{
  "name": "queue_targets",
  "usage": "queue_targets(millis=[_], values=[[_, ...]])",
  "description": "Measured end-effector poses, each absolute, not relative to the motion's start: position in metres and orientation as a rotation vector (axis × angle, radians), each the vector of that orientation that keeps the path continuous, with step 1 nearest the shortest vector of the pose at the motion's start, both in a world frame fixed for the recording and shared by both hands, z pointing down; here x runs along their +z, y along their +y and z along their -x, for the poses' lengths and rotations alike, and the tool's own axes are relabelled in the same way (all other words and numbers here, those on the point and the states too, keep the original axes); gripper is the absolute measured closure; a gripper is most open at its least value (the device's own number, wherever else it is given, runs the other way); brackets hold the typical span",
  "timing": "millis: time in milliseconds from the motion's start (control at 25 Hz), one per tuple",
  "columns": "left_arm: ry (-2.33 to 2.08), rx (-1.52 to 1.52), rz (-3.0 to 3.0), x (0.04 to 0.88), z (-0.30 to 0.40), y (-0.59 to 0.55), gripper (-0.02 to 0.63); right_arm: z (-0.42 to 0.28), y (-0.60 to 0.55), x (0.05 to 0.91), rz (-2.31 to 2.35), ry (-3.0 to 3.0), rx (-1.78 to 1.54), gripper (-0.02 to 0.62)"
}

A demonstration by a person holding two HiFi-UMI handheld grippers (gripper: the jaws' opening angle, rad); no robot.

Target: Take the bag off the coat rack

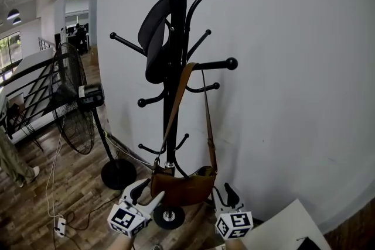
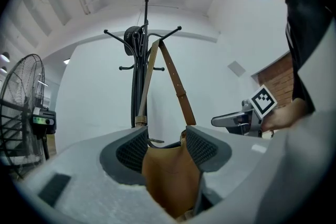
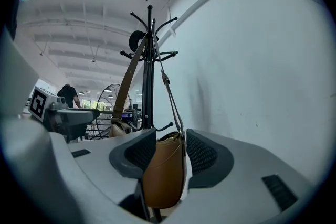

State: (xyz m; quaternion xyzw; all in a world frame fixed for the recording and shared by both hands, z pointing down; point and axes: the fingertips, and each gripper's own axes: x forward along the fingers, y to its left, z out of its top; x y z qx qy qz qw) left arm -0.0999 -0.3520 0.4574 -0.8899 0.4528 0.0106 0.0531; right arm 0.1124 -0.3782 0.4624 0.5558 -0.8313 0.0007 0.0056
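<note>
A brown leather bag [image 1: 181, 184] hangs by its long strap [image 1: 208, 120] from a knobbed arm [image 1: 231, 63] of the black coat rack [image 1: 179, 38]. My left gripper [image 1: 149, 193] is at the bag's left end, my right gripper [image 1: 221, 196] at its right end. In the left gripper view the bag [image 2: 170, 181] fills the gap of the left gripper [image 2: 167, 147], and both pads touch it. The right gripper view shows the bag's other end [image 3: 163, 176] pinched in the right gripper [image 3: 170, 152]. The strap still runs up over the arm.
A dark cap [image 1: 153, 38] hangs high on the rack. The rack's round base [image 1: 169, 216] sits just below the bag, close to the white wall. A standing fan [image 1: 73, 102] is at the left, with cables and a power strip [image 1: 58, 225] on the wood floor.
</note>
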Motion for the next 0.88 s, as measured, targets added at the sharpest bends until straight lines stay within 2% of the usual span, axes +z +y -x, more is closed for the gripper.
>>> queue_targets(millis=[400,880], values=[[1.346,0.065,2.61,0.415,0.115,-0.398,0.367,-0.102,-0.422,0.428,-1.785,-2.582,-0.156,0.433],[1.22,0.002,2.581,0.392,0.097,-0.435,0.354,-0.083,-0.462,0.406,-1.817,-2.572,-0.276,0.434]])
